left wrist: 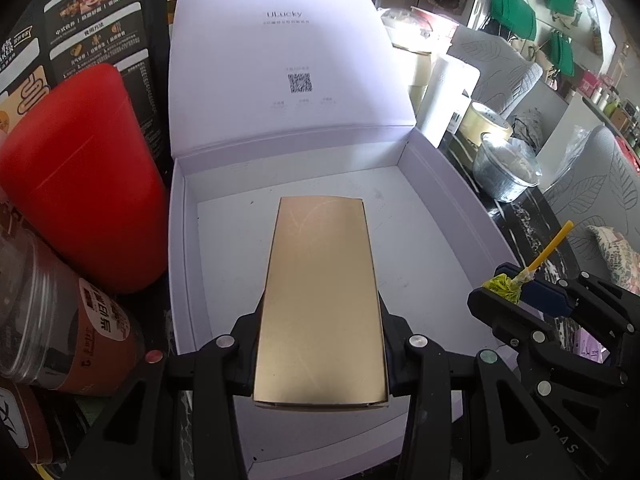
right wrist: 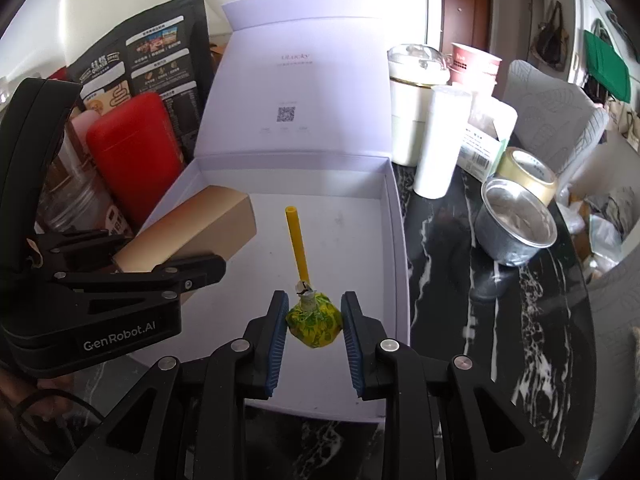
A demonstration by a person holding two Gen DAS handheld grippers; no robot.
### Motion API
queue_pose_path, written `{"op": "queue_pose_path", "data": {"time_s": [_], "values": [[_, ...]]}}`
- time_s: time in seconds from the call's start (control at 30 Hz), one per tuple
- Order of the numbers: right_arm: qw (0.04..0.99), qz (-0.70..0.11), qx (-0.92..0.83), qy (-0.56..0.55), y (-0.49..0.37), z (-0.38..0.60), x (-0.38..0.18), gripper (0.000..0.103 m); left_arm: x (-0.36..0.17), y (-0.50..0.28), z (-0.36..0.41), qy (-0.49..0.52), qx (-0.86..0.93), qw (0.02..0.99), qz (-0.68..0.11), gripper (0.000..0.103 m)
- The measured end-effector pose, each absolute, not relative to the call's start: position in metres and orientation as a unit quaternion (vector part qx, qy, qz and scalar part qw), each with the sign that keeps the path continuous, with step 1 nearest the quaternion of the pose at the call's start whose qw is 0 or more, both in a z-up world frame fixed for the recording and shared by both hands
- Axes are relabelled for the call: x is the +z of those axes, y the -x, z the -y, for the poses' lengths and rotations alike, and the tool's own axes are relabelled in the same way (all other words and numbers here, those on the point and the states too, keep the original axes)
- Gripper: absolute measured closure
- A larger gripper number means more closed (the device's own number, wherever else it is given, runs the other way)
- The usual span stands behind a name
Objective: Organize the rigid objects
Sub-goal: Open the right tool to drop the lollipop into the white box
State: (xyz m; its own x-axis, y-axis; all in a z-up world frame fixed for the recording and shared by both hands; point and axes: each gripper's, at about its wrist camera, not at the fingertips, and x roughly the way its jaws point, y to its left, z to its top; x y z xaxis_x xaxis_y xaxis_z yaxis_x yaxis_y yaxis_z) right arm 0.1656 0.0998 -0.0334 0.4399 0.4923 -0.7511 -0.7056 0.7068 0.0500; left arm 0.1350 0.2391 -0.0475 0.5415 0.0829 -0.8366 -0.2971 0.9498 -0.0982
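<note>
I am holding one gold carton [left wrist: 320, 300] lengthwise, my left gripper [left wrist: 320, 354] clamping its long sides, over the floor of the open white gift box [left wrist: 452, 184], probably so it lies flat there. My right gripper [right wrist: 314, 320] is pinching one yellow-green wrapped lollipop [right wrist: 314, 322] by its head, stick pointing forward, over the same box; two items, one per claw.

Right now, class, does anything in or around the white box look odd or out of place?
Little stands out. The white box has faint smudges on its floor. Both items are gripped over it: the gold box in the left claw, the lollipop in the right claw.
</note>
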Motion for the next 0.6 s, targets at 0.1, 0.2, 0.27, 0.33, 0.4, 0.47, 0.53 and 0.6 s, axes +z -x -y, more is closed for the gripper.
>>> {"op": "queue_pose_path", "data": {"time_s": [0.1, 0.2, 0.27, 0.33, 0.4, 0.47, 0.53, 0.6], "values": [[0.836, -0.395, 0.354, 0.141, -0.168, -0.102, -0.038, 0.076, -0.053, -0.138, -0.238, 0.111, 0.112, 0.866, -0.474, 0.060], [0.834, -0.401, 0.351, 0.142, -0.170, -0.103, -0.042, 0.075, -0.056, -0.141, -0.237, 0.108, 0.119, 0.864, -0.478, 0.060], [0.835, -0.403, 0.347, 0.144, -0.170, -0.104, -0.043, 0.075, -0.057, -0.142, -0.238, 0.108, 0.121, 0.861, -0.482, 0.060], [0.835, -0.404, 0.346, 0.143, -0.170, -0.103, -0.044, 0.075, -0.059, -0.143, -0.238, 0.108, 0.121, 0.859, -0.485, 0.060], [0.835, -0.405, 0.345, 0.142, -0.171, -0.102, -0.044, 0.070, -0.060, -0.147, -0.237, 0.110, 0.119, 0.856, -0.491, 0.060], [0.837, -0.404, 0.342, 0.141, -0.171, -0.101, -0.043, 0.058, -0.061, -0.149, -0.237, 0.115, 0.118, 0.854, -0.494, 0.060], [0.839, -0.403, 0.338, 0.138, -0.171, -0.099, -0.041, 0.057, -0.060, -0.148, -0.236, 0.113, 0.121, 0.853, -0.495, 0.060], [0.840, -0.404, 0.336, 0.135, -0.171, -0.097, -0.039, 0.057, -0.059, -0.149, -0.234, 0.106, 0.129, 0.852, -0.496, 0.056]]}}
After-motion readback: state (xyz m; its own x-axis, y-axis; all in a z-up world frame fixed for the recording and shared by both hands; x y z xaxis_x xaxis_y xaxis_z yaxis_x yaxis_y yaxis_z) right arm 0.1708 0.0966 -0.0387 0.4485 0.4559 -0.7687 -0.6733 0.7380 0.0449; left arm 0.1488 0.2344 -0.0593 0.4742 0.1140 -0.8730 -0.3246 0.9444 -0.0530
